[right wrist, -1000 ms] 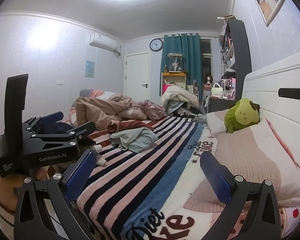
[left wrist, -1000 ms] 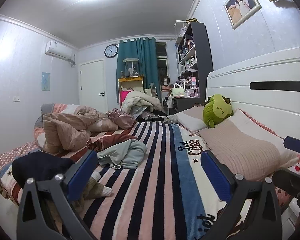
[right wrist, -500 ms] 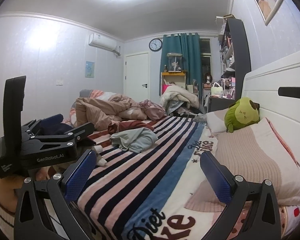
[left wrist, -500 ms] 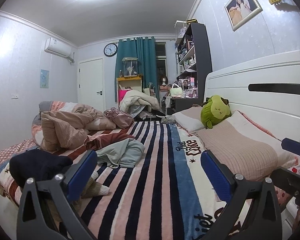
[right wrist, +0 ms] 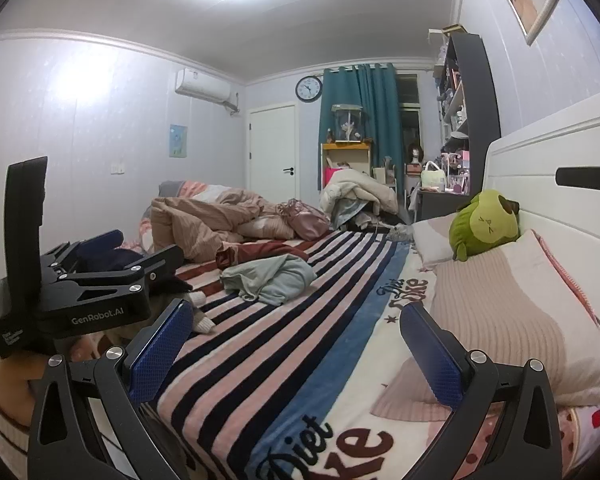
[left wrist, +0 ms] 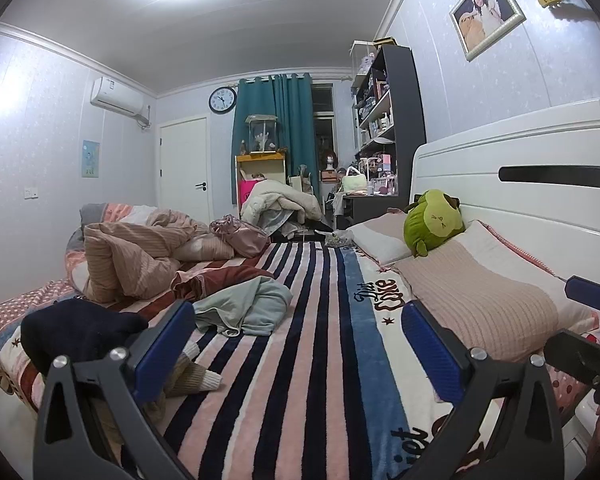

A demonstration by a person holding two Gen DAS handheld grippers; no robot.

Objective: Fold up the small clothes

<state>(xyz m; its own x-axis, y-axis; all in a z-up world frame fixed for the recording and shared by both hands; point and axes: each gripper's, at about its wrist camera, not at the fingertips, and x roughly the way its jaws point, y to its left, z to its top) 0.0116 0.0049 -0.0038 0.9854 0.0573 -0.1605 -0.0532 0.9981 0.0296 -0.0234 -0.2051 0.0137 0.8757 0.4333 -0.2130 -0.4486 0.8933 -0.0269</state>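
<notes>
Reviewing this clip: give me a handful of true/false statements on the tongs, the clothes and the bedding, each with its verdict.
1. Both tongs, left tongs and right tongs, are open and hold nothing. True.
2. The crumpled pale green garment lies on the striped pink, navy and white blanket. True.
3. The green plush toy sits at the foot of the bed among the clothes. False: it rests on the pillows by the white headboard.
4. The left tongs grip the dark navy garment. False: the garment lies loose on the bed, untouched.
5. The pale green garment is already neatly folded. False: it is bunched and creased.
</notes>
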